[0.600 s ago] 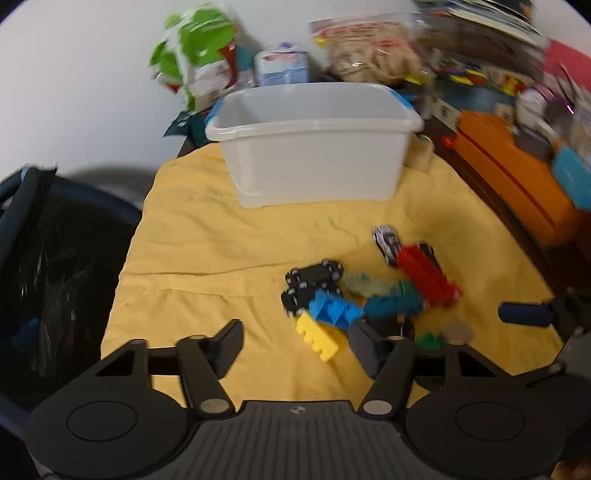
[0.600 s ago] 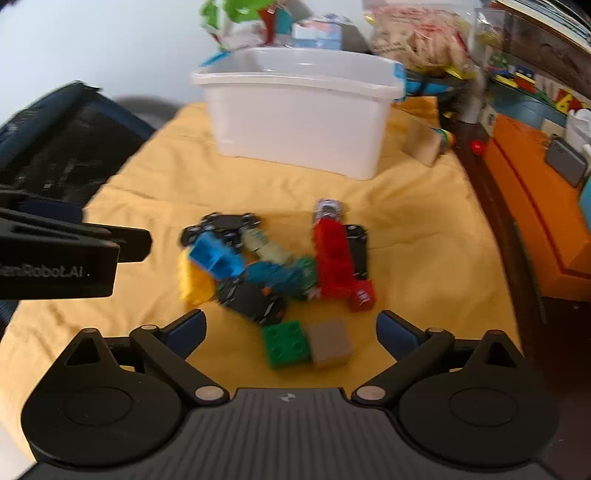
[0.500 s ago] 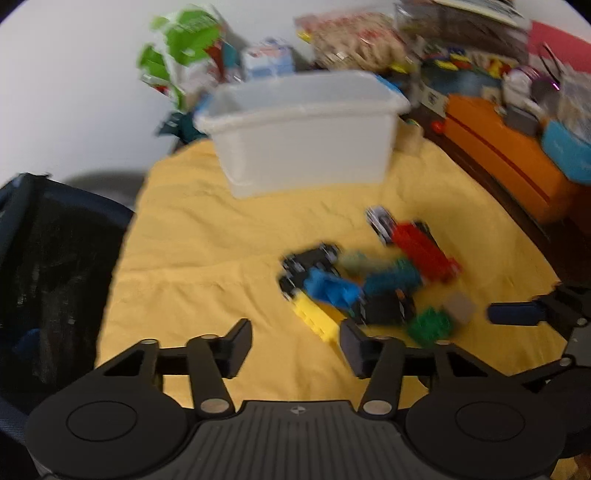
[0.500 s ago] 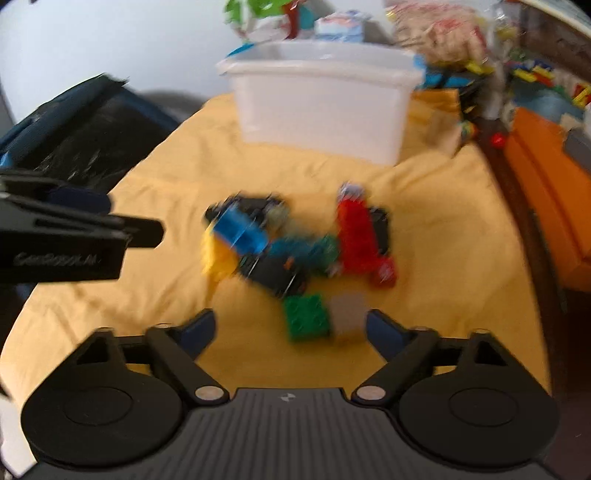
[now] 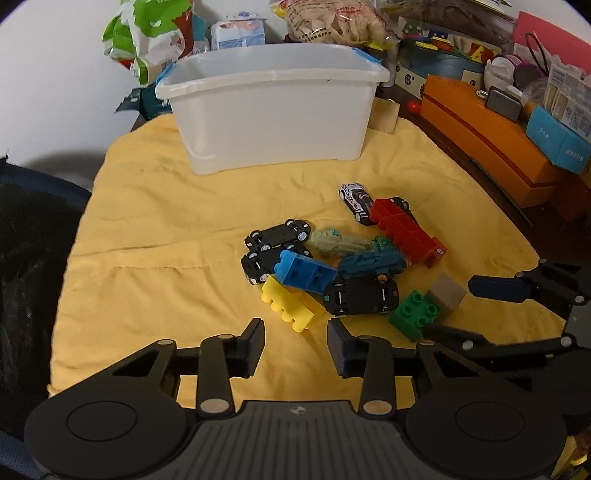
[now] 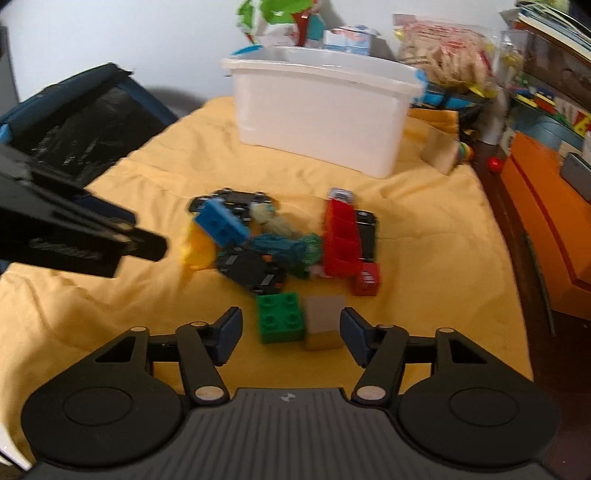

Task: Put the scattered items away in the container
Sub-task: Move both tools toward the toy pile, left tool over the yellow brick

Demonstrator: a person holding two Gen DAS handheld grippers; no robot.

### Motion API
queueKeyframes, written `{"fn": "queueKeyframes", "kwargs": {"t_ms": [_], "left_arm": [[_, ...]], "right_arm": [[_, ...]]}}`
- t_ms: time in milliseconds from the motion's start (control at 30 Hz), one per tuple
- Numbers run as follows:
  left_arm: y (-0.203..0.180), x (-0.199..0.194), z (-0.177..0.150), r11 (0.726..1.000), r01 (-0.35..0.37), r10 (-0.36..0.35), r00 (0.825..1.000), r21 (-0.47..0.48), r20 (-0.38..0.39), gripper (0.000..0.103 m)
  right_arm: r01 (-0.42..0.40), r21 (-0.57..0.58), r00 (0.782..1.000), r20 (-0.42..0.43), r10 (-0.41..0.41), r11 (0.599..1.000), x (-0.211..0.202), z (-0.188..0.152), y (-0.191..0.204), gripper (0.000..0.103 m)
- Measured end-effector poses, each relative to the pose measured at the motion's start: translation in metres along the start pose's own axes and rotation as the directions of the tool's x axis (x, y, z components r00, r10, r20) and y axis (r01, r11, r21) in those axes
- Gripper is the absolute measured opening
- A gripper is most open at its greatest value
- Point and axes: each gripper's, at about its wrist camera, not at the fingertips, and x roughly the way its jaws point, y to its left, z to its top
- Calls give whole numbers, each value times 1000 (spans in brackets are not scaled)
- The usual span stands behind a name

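A white bin (image 5: 273, 122) stands at the back of the yellow cloth (image 5: 166, 229). In front of it lies a heap of toys: a yellow brick (image 5: 291, 302), a blue brick (image 5: 304, 271), black cars (image 5: 362, 295), a red brick (image 5: 406, 232) and a small white car (image 5: 354, 197). My left gripper (image 5: 295, 339) is open just short of the yellow brick, with nothing between its fingers. My right gripper (image 6: 291, 332) is open around a green brick (image 6: 280, 317) and a grey block (image 6: 325, 321), which rest on the cloth between its fingers.
A dark mesh basket (image 5: 33, 258) stands off the cloth's left edge. An orange case (image 5: 487, 133) and stacked boxes and toys line the right side. Snack bags (image 5: 147, 33) lie behind the bin. Bare cloth lies left of the heap.
Both grippers' jaws have narrowed. The right gripper has moved forward, so the green brick and grey block now sit between its fingers. The left gripper has come closer to the yellow brick.
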Motion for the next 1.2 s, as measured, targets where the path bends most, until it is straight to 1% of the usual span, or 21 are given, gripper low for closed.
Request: {"fn": "queueKeyframes", "kwargs": {"t_ms": [100, 167, 233, 267, 300, 433, 533, 567, 600, 667, 700, 767, 833, 867, 900, 967, 1033, 1067, 1133, 1167, 1200], "left_arm": [[2, 8, 6, 999, 23, -23, 1000, -23, -6, 42], [-2, 18, 11, 1000, 5, -5, 1000, -1, -4, 43], [-5, 32, 14, 1000, -10, 10, 999, 3, -32, 43], [-4, 39, 16, 1000, -4, 3, 999, -4, -54, 40], [-2, 45, 18, 1000, 0, -1, 997, -13, -71, 27], [9, 49, 17, 999, 23, -25, 996, -24, -82, 22], [16, 43, 10, 999, 20, -16, 995, 32, -99, 11], [18, 40, 7, 998, 9, -3, 994, 58, -106, 4], [19, 37, 5, 996, -7, 17, 994, 91, -110, 4], [22, 29, 1, 989, -37, 51, 994, 147, -99, 4], [26, 28, 7, 987, -46, 61, 994, 152, -96, 4], [30, 25, 11, 992, -23, 33, 996, 127, -82, 7], [29, 22, 15, 993, 24, -18, 998, 112, -54, 14], [24, 22, 16, 992, 34, -28, 998, 117, -50, 24], [20, 23, 17, 992, 32, -26, 998, 123, -51, 39], [11, 32, 19, 991, 6, 1, 999, 131, -48, 45], [9, 41, 23, 994, -21, 26, 998, 107, -52, 45], [11, 46, 25, 996, -17, 22, 998, 83, -60, 45], [18, 60, 29, 1000, 28, -27, 995, 9, -92, 44], [21, 69, 27, 998, 62, -66, 991, -32, -117, 29], [23, 75, 25, 994, 86, -95, 985, -67, -142, 25]], "right_arm": [[8, 15, 999, -33, -8, 1000, 10, 0, -8, 61], [-11, 22, 999, -40, 12, 1000, 15, -4, -12, 61], [-26, 31, 999, -45, 27, 999, 18, -5, -15, 56], [-28, 32, 998, -48, 29, 999, 18, -6, -16, 57], [-28, 31, 998, -47, 30, 999, 17, -6, -17, 56], [-15, 16, 998, -53, 16, 1000, 12, -9, -20, 55], [-15, 27, 999, -50, 17, 1000, 9, -10, -24, 55], [-14, 26, 999, -48, 15, 1000, 9, -10, -24, 55], [-10, 25, 999, -46, 11, 1000, 8, -11, -25, 55], [-9, 27, 999, -43, 10, 1000, 7, -11, -25, 55], [-12, 31, 999, -41, 13, 999, 7, -11, -25, 55], [-18, 42, 999, -41, 20, 999, 8, -12, -25, 56], [-29, 53, 999, -42, 31, 998, 9, -12, -25, 56], [-30, 53, 999, -42, 32, 998, 9, -12, -25, 56], [-28, 50, 999, -42, 30, 998, 9, -12, -24, 56], [-20, 41, 999, -43, 22, 999, 10, -11, -22, 56], [-18, 39, 999, -37, 19, 999, 8, -11, -21, 56], [-16, 38, 999, -35, 17, 999, 7, -11, -21, 56], [-9, 35, 999, -32, 10, 999, 6, -11, -20, 56], [-5, 38, 999, -32, 7, 999, 5, -11, -19, 56], [-2, 40, 1000, -31, 3, 999, 5, -11, -19, 56]]}}
